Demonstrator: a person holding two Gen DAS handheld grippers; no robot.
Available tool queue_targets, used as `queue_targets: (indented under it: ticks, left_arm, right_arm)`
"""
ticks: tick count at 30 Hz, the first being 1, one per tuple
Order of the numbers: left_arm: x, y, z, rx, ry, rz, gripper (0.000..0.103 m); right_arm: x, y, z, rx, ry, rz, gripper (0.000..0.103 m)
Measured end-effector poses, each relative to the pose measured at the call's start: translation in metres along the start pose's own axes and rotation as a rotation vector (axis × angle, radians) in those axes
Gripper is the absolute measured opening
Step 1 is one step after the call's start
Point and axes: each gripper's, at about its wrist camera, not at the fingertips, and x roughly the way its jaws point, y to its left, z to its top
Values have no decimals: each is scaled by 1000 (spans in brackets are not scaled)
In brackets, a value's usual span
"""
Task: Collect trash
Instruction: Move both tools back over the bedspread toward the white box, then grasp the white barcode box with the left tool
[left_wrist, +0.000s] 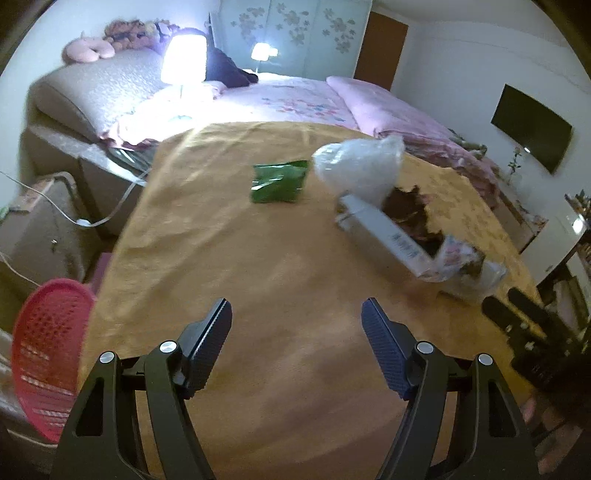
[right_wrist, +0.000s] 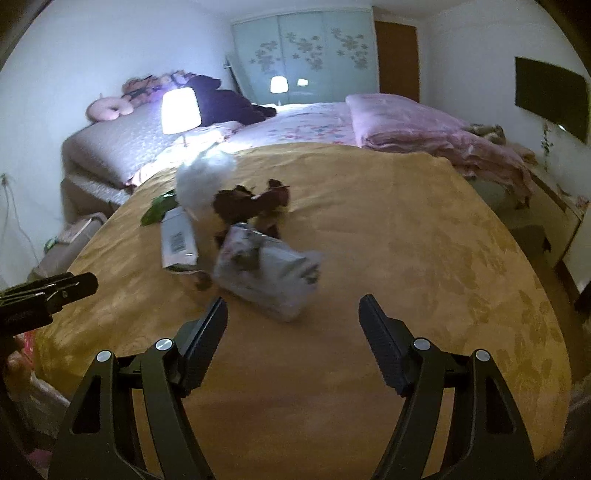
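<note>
Trash lies on a table under a mustard cloth (left_wrist: 236, 258) (right_wrist: 406, 258). A green wrapper (left_wrist: 279, 181) (right_wrist: 157, 210) is farthest, beside a crumpled clear bag (left_wrist: 360, 164) (right_wrist: 203, 179). A white carton (left_wrist: 384, 236) (right_wrist: 179, 240), dark dried flowers (left_wrist: 410, 212) (right_wrist: 251, 203) and a floral-printed plastic bag (left_wrist: 465, 258) (right_wrist: 269, 273) sit in a cluster. My left gripper (left_wrist: 297, 314) hovers open and empty, short of the wrapper. My right gripper (right_wrist: 293, 310) is open and empty, just short of the floral bag; it also shows at the left wrist view's right edge (left_wrist: 513, 306).
A pink perforated basket (left_wrist: 51, 354) stands off the table's left edge. Behind the table is a bed with pink bedding (right_wrist: 406, 122), a lit lamp (right_wrist: 181, 110), a wardrobe (right_wrist: 306, 55) and a wall screen (right_wrist: 550, 96). A cardboard box (left_wrist: 40, 229) and cables sit at the left.
</note>
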Motion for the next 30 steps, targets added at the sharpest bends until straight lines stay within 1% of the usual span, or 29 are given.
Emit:
queue_targets:
  ticks: [3,8,10,15,19,23,25,26,27,30]
  left_arm:
    - [8,-14,8,-17,9,-31,70]
    - [14,-33,22,-65,-4,-91,70]
    - [21,-42,28,-79,2,-111,70]
    - [49,-54,35,-106,52,-101,70]
    - [64,-56,36,-131,97,-104,70]
    - [66,-59,34,-102,88,-85,69]
    - [66,-58,34,-93,86,-81,63]
    - [66,-58,34,-87,87,-80,57]
    - [66,-57,35,-83,88,-83,52]
    - [64,-56,34,-61,84,-87,43]
  right_arm:
    - [2,-5,-2,23,5,-5,71]
    - [2,-11,-3,46,5,-3,71]
    - [2,-13,-3,53,6,-1,71]
    - [2,-18,-2,65,3,-3,71]
    - [4,-21,-1,77,6,-4,71]
    - [7,-21,-3,79,15,3,71]
    - [7,-20,-4,78,17,6,71]
    - [7,-20,-4,77,18,8,71]
    - [7,-20,-4,76,19,9,71]
    - [7,-19,-5,75,19,11,71]
